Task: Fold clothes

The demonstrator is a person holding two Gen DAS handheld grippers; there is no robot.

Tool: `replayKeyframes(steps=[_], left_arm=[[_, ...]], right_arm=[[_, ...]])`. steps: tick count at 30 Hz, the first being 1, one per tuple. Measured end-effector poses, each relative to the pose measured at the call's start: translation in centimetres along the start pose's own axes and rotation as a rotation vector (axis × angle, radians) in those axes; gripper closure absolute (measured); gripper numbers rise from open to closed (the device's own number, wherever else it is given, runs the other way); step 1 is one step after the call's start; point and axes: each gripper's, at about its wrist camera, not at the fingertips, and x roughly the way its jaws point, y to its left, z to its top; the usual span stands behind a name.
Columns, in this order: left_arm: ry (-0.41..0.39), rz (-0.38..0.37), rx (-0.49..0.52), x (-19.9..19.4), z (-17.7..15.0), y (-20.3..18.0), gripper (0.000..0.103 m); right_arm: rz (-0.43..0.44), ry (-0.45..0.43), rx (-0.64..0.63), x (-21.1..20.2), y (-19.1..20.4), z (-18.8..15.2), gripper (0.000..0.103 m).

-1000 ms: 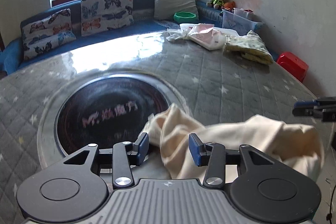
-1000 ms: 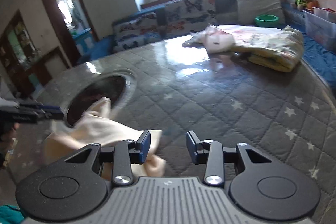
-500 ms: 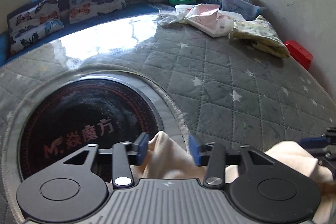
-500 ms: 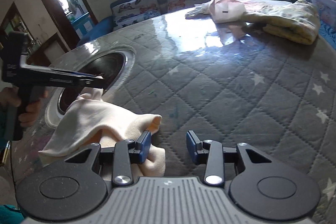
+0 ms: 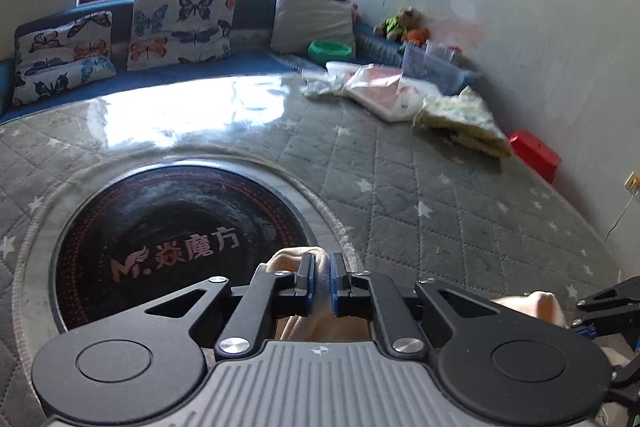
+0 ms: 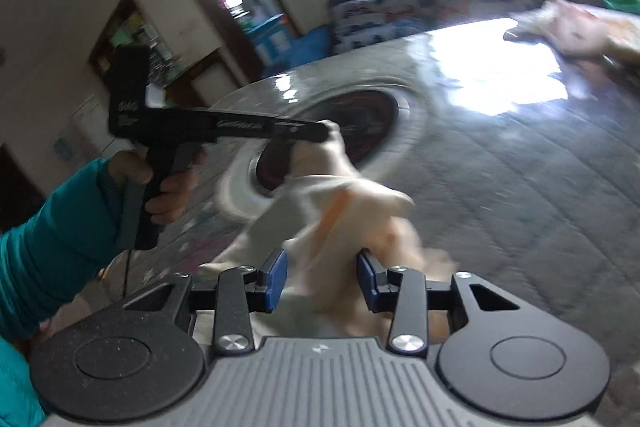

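Left wrist view: left tongs (image 5: pixel 321 279) pinch cream cloth (image 5: pixel 294 258) | right tongs (image 6: pixel 322 279) part-open, cloth between, grip unclear | quilted tabletop (image 5: pixel 440 211)

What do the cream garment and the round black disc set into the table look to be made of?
Cream garment: soft matte fabric, probably cotton knit; it bunches and droops limply where the left claw pinches it. Round black disc: hard and glossy, likely glass or ceramic, like an inset cooktop; it shows a dull sheen and printed lettering. Neither material is certain from looks alone.
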Motion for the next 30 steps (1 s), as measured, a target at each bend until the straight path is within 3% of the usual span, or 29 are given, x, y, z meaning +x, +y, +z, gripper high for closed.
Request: replayKeyframes(steps=[5, 9, 15, 22, 25, 30], left_arm=[[-0.025, 0.006, -0.036, -2.4, -1.3, 1.4, 0.094], [-0.001, 0.018, -0.042, -3.2, -2.8, 2.3, 0.094], [0.042, 0.042, -0.054, -3.8, -5.0, 3.6, 0.094], [0.049, 0.043, -0.045, -3.9, -5.1, 3.8, 0.091], [0.036, 0.047, -0.036, -3.7, -4.1, 3.6, 0.089], [0.025, 0.069, -0.026, -2.5, -2.1, 3.4, 0.081]], right_arm=[[0.063, 0.057, -0.147, 1.5, 3.5, -0.4, 0.064], [0.078, 0.128, -0.174, 2.6, 4.4, -1.2, 0.059], [0.056, 0.067, -0.158, -0.6, 4.0, -0.7, 0.049], [-0.150, -0.068, -0.036, -4.7, -0.3, 1.4, 0.050], [-0.255, -0.068, 0.091, -4.2, -3.6, 1.6, 0.056], [-0.279, 0.012, 0.232, -2.1, -7.4, 0.8, 0.062]])
